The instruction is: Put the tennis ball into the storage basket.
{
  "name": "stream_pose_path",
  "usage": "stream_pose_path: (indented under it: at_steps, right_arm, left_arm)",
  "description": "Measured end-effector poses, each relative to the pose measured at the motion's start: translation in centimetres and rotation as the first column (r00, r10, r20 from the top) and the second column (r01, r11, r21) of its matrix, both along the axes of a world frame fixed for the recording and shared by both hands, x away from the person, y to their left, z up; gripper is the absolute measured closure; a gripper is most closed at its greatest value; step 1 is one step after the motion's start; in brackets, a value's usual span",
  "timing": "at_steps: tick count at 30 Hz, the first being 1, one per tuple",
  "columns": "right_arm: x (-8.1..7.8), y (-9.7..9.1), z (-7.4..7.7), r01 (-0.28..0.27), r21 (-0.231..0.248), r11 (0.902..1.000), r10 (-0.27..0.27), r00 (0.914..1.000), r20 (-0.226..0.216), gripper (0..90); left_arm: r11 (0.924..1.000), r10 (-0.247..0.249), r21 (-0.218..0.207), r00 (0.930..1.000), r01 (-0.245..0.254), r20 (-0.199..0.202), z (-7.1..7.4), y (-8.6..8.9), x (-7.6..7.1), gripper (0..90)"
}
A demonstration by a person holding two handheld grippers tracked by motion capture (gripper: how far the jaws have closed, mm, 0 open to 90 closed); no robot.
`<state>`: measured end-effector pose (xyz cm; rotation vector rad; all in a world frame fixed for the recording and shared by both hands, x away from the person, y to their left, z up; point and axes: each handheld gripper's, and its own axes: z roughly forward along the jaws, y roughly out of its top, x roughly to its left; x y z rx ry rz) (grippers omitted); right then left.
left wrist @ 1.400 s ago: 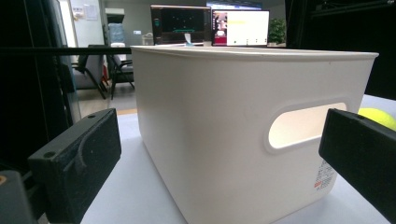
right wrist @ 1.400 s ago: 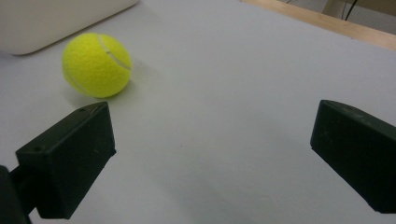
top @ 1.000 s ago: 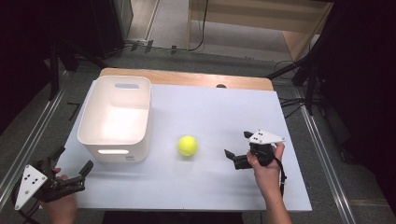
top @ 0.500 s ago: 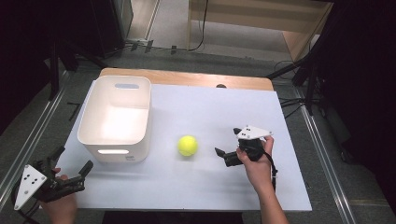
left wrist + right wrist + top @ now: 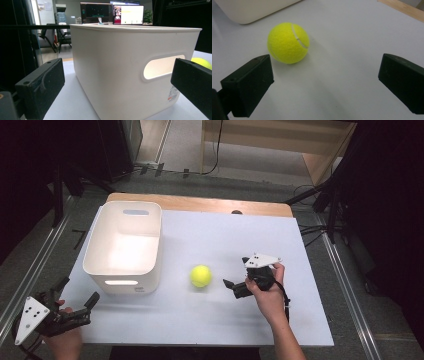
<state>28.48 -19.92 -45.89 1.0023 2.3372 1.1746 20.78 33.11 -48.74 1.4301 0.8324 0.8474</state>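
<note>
tennis ball (image 5: 200, 276) sits on the pale surface (image 5: 225, 320), yellow-green with a white seam, just off the near right corner of the white bin (image 5: 123, 245) and not touching it. the right hand-held gripper (image 5: 231, 285) is near the ball on its right side, pointing toward it, jaws spread wide and holding nothing; a bare strip of surface lies between its tips and the ball. in the right gripper view the ball (image 5: 288, 43) lies ahead of the left jaw and a little beyond it, off-centre from the gap, with the rounded edge of the bin (image 5: 254, 10) behind it at the top.

the left hand-held gripper (image 5: 77, 295) is at the near left corner of the surface, well apart from the ball, jaws likewise spread and empty. in the left gripper view it faces the bin (image 5: 120, 67) close up, the slot handle in the bin's wall showing beside the right jaw, and a sliver of the ball (image 5: 202, 62) peeking past the bin's right edge. the bin stands upright.
</note>
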Motion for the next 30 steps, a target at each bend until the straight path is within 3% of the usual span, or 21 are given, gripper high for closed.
stream_pose_path:
  at_steps: [30]
  right_arm:
    - [2.3, 5.0, -0.1, -0.118, -0.058, 0.9913, 0.114, 0.9909, -0.071, 0.0]
  left_arm:
    - [1.0, -0.002, -0.001, 1.0, 0.002, -0.004, 0.0, 0.0, 0.0, 0.0]
